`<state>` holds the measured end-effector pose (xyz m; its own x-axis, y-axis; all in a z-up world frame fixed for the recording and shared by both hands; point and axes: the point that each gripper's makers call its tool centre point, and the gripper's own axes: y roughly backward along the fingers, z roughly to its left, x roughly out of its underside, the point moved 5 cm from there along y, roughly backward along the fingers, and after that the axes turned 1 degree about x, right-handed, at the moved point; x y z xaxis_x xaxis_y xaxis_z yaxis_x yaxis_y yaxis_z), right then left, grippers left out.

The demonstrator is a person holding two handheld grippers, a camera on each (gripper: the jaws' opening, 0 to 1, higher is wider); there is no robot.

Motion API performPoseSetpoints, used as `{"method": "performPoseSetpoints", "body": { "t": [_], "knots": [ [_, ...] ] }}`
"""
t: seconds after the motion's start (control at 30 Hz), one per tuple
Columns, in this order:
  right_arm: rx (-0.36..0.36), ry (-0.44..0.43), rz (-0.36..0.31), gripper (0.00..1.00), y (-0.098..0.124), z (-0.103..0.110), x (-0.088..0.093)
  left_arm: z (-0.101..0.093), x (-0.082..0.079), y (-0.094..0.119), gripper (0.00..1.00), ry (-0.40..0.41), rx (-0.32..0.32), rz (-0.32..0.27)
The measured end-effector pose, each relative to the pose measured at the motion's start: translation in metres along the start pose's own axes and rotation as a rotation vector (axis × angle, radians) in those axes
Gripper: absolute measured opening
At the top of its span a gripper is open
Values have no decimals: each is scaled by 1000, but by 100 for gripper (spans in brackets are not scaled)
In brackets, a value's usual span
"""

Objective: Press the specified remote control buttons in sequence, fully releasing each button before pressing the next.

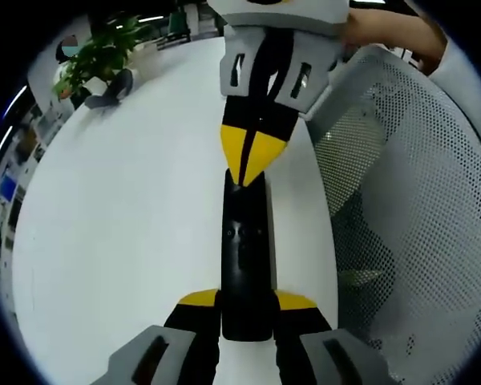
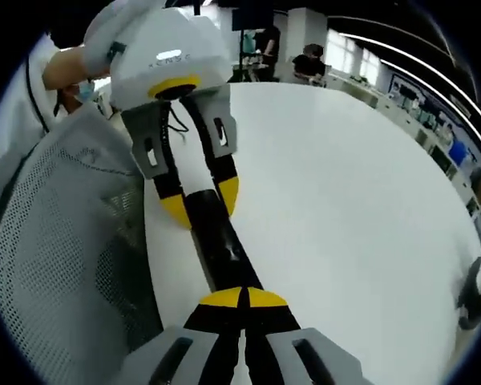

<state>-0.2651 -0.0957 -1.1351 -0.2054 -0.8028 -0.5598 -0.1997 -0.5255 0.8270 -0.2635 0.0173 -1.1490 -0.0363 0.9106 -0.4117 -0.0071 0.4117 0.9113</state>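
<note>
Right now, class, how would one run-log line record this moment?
left gripper: shut on long black remote control | right gripper: shut, tips pressing remote | white table

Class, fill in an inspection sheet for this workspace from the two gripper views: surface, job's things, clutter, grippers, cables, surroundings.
Surface: round white table, bare where visible.
Job's things: long black remote control lying near the table edge.
Clutter: potted green plant at the far edge.
Grippers: left hand-held gripper with yellow-tipped jaws clamped on one end of the remote; right hand-held gripper with jaws closed together, tips at the remote's other end.
Cables: thin dark cable by the person's sleeve.
Surroundings: grey mesh chair back beside the table; office desks and seated people beyond.
</note>
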Motion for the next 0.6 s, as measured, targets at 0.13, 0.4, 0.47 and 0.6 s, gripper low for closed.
{"method": "performPoseSetpoints", "body": {
  "t": [0.13, 0.4, 0.47, 0.6],
  "knots": [
    [-26, 85, 57, 0, -5, 3, 1, 0, 0, 0, 24, -3, 1, -4],
    [-31, 241, 82, 0, -6, 2, -1, 0, 1, 0, 24, -10, 5, -16],
    [-38, 308, 102, 0, -7, 3, -3, 1, 1, 0, 24, -11, 6, -15],
    [-43, 360, 122, 0, -9, 3, -4, 1, 1, 0, 24, -17, 9, -10]
  ]
}}
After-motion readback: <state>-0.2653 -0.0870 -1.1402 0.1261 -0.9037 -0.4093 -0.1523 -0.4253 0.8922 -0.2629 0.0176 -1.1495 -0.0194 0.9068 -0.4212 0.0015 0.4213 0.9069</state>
